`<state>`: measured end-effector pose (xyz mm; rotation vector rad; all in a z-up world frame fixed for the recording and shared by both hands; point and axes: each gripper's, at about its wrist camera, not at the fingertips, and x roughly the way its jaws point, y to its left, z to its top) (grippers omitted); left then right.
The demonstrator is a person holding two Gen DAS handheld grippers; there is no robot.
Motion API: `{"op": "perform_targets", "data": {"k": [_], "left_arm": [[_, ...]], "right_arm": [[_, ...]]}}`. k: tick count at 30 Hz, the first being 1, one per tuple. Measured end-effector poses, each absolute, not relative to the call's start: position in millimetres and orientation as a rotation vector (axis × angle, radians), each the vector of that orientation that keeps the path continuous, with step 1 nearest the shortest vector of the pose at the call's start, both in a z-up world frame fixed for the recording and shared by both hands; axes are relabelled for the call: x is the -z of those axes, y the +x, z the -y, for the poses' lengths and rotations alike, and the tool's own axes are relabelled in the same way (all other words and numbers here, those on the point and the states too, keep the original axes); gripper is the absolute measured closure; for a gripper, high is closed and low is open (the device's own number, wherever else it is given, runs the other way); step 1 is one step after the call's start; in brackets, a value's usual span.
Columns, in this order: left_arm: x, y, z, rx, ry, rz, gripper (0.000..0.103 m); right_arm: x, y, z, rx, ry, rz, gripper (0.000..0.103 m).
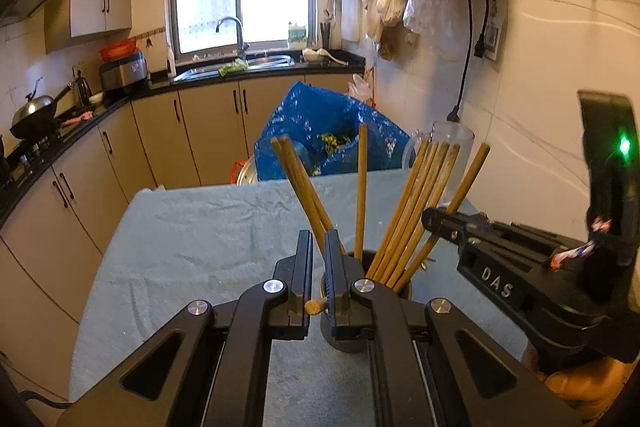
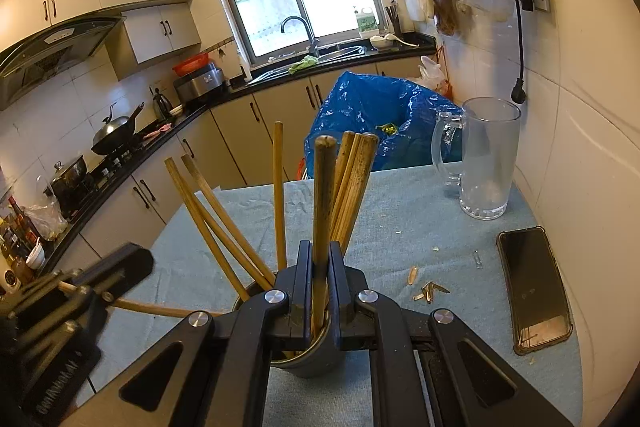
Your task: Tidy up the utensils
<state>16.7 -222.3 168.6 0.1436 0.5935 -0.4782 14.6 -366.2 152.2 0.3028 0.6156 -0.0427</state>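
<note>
A grey cup (image 1: 346, 341) stands on the cloth-covered table and holds several wooden chopsticks (image 1: 416, 211). My left gripper (image 1: 318, 247) is shut on one chopstick (image 1: 298, 179) that leans left over the cup. My right gripper (image 2: 320, 255) is shut on another chopstick (image 2: 322, 195), nearly upright above the cup (image 2: 308, 363). In the left wrist view the right gripper (image 1: 434, 217) comes in from the right, holding a chopstick (image 1: 466, 183). In the right wrist view the left gripper (image 2: 84, 287) is at the lower left, blurred.
A clear glass jug (image 2: 486, 159) stands at the table's far right by the wall. A phone (image 2: 534, 285) lies at the right edge, with small scraps (image 2: 428, 289) beside it. A blue bag (image 2: 380, 111) sits behind the table. Kitchen counters run along the left.
</note>
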Motion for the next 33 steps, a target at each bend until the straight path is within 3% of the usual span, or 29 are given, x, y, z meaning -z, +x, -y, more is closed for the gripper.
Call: {"op": "perform_targets", "data": {"k": [14, 16, 18, 23, 27, 32, 33], "left_arm": [[-189, 29, 209, 0.482, 0.071, -0.553, 0.097], [-192, 35, 211, 0.488, 0.064, -0.553, 0.088], [-190, 43, 213, 0.489, 0.06, -0.562, 0.07], [-175, 59, 211, 0.494, 0.002, -0.639, 0.07], [-168, 66, 208, 0.497, -0.043, -0.669, 0.07], [-163, 78, 213, 0.519, -0.107, -0.698, 0.069], [-162, 82, 215, 0.529, -0.109, -0.715, 0.081]], "right_arm": [[-156, 14, 366, 0.04, 0.309, -0.607, 0.096], [-156, 15, 367, 0.04, 0.308, -0.608, 0.096], [-155, 17, 366, 0.036, 0.308, -0.613, 0.096], [-153, 16, 367, 0.03, 0.329, -0.603, 0.094], [-154, 16, 369, 0.042, 0.322, -0.591, 0.078], [-153, 22, 373, 0.028, 0.374, -0.599, 0.078], [-152, 23, 373, 0.016, 0.382, -0.603, 0.078]]}}
